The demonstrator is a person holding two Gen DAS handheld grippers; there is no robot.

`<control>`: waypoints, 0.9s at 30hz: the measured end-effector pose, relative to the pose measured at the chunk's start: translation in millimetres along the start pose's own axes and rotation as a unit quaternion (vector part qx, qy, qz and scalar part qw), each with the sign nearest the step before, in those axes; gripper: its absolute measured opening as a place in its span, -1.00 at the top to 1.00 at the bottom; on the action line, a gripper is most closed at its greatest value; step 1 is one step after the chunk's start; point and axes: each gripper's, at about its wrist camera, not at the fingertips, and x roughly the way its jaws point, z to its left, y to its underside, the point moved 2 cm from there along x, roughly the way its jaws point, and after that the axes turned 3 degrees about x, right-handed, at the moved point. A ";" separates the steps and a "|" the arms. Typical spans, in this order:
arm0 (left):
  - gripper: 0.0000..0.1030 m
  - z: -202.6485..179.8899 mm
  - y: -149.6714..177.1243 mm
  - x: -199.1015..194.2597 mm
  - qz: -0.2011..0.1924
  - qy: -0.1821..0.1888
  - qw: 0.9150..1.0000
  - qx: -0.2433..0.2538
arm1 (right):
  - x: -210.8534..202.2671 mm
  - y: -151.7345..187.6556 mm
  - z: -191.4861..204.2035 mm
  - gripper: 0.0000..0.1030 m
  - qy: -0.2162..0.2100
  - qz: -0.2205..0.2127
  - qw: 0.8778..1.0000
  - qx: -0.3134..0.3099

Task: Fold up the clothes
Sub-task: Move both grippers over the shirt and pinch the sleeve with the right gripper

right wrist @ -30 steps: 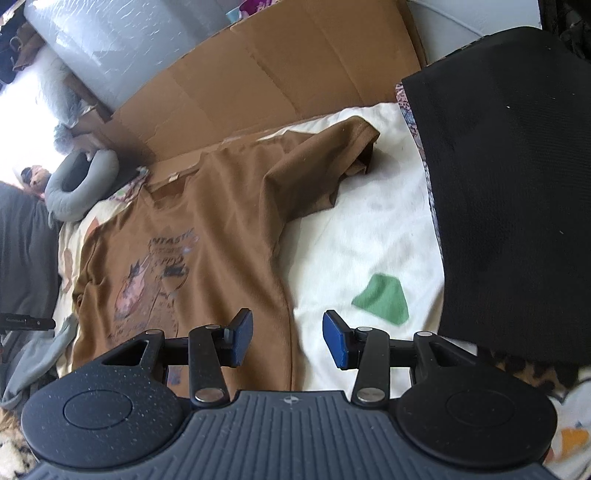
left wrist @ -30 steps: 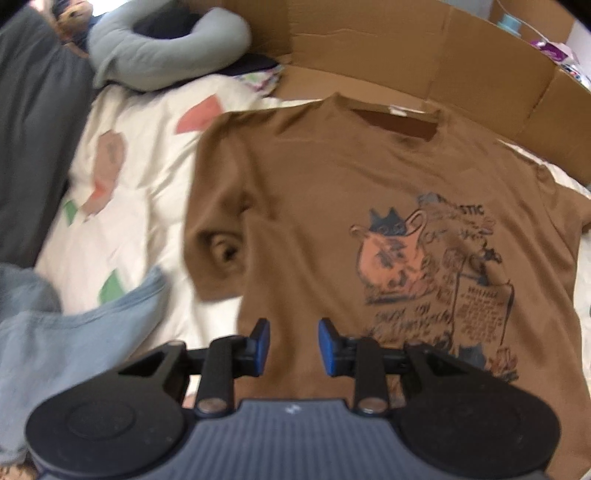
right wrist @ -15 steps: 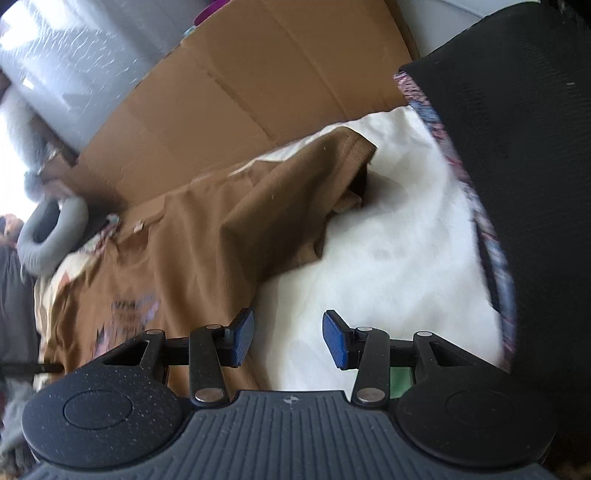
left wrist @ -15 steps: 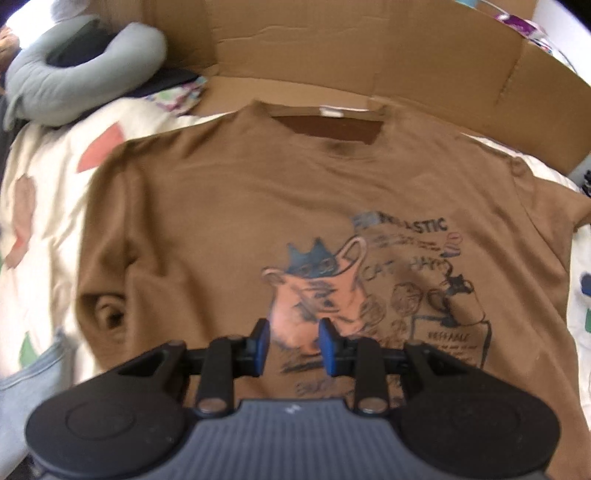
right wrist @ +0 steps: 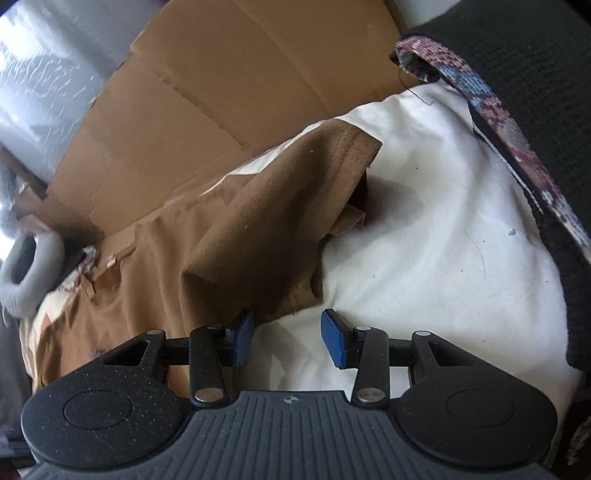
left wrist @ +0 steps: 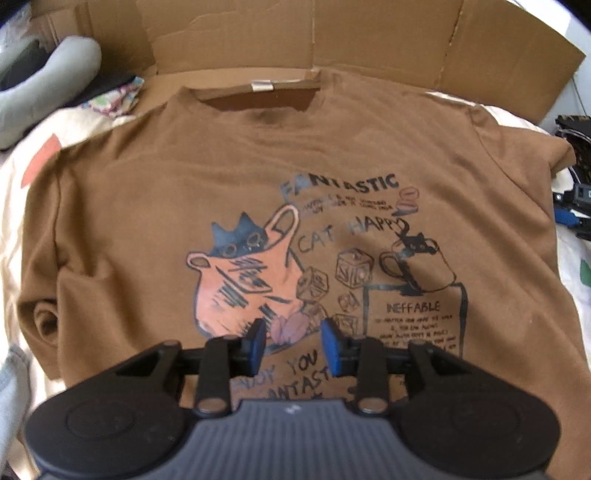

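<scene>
A brown T-shirt (left wrist: 155, 206) with a cat print lies spread face up on a white bed sheet, collar toward the far cardboard. My left gripper (left wrist: 293, 341) is open and empty, hovering over the lower middle of the print. In the right wrist view the shirt's right sleeve (right wrist: 295, 206) lies bunched on the white sheet (right wrist: 424, 236). My right gripper (right wrist: 288, 338) is open and empty, just in front of the sleeve's lower edge, its left fingertip close to the fabric.
Flattened cardboard (left wrist: 295, 33) stands behind the shirt. A grey neck pillow (left wrist: 44, 85) lies at the far left. A black fabric mass with a patterned border (right wrist: 535, 110) rises on the right. A light blue garment (left wrist: 11, 387) lies at the left edge.
My left gripper moved right and forward, from the shirt's left hem to over the print. My right gripper moved forward toward the right sleeve. Both stayed open.
</scene>
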 end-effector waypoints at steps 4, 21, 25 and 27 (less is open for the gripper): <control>0.31 -0.9 -2.1 -1.9 -0.005 0.006 1.000 -0.002 | 4.4 -5.6 -2.7 0.09 -0.003 -0.008 1.000 0.026; 0.26 -26.2 -23.4 -5.8 -0.022 0.029 0.999 0.028 | -52.1 -30.1 19.0 0.87 0.010 -0.056 0.997 -0.051; 0.23 -34.8 -30.0 -4.6 -0.028 0.030 0.998 0.038 | -65.6 -34.7 11.4 0.88 0.021 -0.066 0.996 -0.059; 0.22 -39.6 -33.5 -3.9 -0.030 0.035 0.998 0.041 | -73.6 -33.9 5.3 0.88 0.029 -0.067 0.995 -0.060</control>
